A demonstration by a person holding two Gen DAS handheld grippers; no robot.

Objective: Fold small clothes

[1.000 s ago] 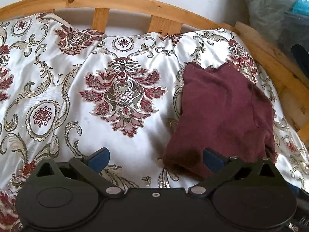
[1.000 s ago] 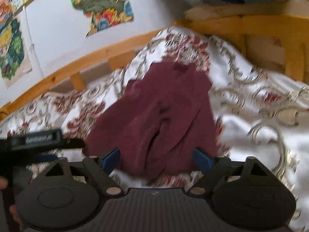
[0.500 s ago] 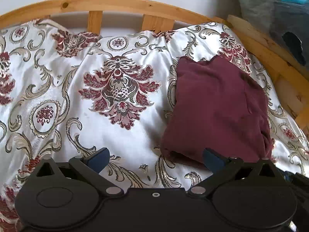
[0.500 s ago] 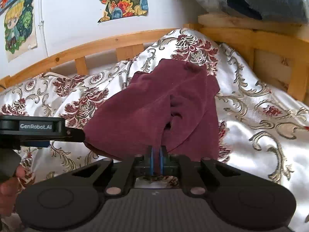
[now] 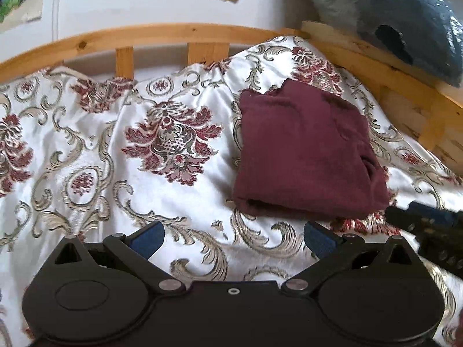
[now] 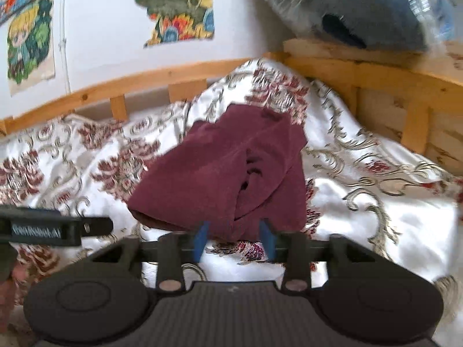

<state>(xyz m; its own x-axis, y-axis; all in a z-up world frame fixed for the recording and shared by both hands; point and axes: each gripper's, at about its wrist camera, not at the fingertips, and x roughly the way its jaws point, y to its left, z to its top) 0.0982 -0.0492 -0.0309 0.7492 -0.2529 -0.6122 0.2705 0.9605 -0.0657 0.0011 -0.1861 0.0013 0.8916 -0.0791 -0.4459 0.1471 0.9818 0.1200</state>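
On the patterned bedspread (image 5: 179, 196), left wrist view, we see the folded maroon garment (image 5: 303, 156) lying ahead-right of the left gripper (image 5: 233, 238), jaws wide, empty. Right wrist view: right gripper (image 6: 233, 238) jaws opening just short of the garment's near edge, nothing pinched.

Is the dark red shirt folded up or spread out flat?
Folded. The dark red shirt lies as a compact, layered rectangle on the bedspread, doubled edges showing at its near side.
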